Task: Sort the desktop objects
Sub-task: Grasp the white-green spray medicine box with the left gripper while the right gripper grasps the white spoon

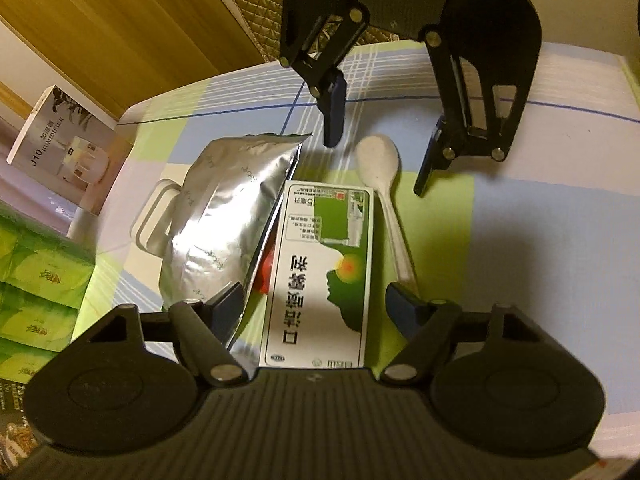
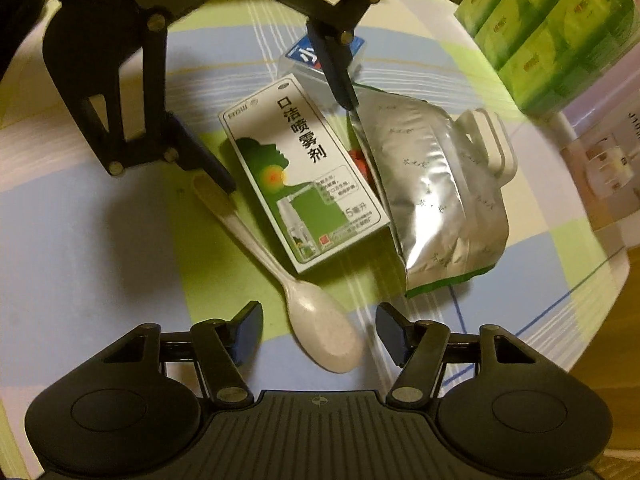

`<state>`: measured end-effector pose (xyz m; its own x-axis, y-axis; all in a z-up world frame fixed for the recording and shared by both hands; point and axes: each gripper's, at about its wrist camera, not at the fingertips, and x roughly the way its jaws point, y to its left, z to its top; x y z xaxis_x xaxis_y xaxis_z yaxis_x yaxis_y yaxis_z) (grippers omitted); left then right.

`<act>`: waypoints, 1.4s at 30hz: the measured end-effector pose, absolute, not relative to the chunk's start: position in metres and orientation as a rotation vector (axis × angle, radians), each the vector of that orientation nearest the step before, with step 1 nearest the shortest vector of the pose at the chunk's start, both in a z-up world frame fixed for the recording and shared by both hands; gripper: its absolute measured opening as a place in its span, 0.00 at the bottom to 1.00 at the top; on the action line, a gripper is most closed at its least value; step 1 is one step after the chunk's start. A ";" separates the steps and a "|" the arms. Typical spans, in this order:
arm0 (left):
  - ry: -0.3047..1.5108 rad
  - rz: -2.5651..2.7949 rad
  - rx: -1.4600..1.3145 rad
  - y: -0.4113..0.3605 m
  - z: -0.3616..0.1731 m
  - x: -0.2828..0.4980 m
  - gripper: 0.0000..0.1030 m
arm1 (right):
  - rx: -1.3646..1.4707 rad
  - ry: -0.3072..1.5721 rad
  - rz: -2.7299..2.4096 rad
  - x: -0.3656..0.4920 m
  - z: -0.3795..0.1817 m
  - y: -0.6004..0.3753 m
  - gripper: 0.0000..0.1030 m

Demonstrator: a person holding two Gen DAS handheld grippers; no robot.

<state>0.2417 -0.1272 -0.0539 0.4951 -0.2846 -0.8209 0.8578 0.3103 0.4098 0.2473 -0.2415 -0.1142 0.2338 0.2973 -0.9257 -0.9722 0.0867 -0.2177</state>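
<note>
A white and green spray box [image 1: 320,276] [image 2: 304,184] lies on the checked tablecloth, with a silver foil pouch [image 1: 224,224] [image 2: 436,192] beside it and a pale spoon [image 1: 384,184] [image 2: 304,296] on its other side. My left gripper [image 1: 316,304] [image 2: 288,140] is open, its fingers either side of the box's near end. My right gripper [image 2: 320,332] [image 1: 380,152] is open, its fingers straddling the spoon's bowl from the opposite side. A red item [image 1: 266,276] and a white handled object [image 1: 154,220] lie partly hidden under the pouch.
Green tissue packs [image 1: 36,280] [image 2: 560,28] are stacked at the table's edge. A humidifier box [image 1: 68,144] stands beyond them. A blue and white box [image 2: 308,56] lies behind the spray box. The tablecloth [image 1: 540,240] covers the table.
</note>
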 end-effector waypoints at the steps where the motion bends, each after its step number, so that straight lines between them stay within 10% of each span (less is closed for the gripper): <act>1: 0.713 -0.844 0.964 -0.128 -0.055 0.244 0.72 | -1.030 0.852 1.134 0.250 -0.114 -0.241 0.55; 7: 0.736 -0.847 0.938 -0.132 -0.059 0.250 0.60 | -0.950 0.892 1.123 0.253 -0.112 -0.243 0.34; 30: 0.934 -0.545 0.675 -0.056 -0.052 0.143 0.49 | -0.679 1.139 0.898 0.139 -0.095 -0.232 0.23; 34: 0.945 -0.495 0.623 -0.039 -0.050 0.116 0.50 | -0.674 1.102 0.929 0.114 -0.091 -0.231 0.27; 38: 0.927 -0.459 0.597 -0.031 -0.048 0.099 0.63 | -0.703 1.072 0.923 0.101 -0.092 -0.236 0.61; 42: 0.911 -0.445 0.559 -0.024 -0.044 0.092 0.68 | -0.758 1.046 0.934 0.094 -0.097 -0.241 0.61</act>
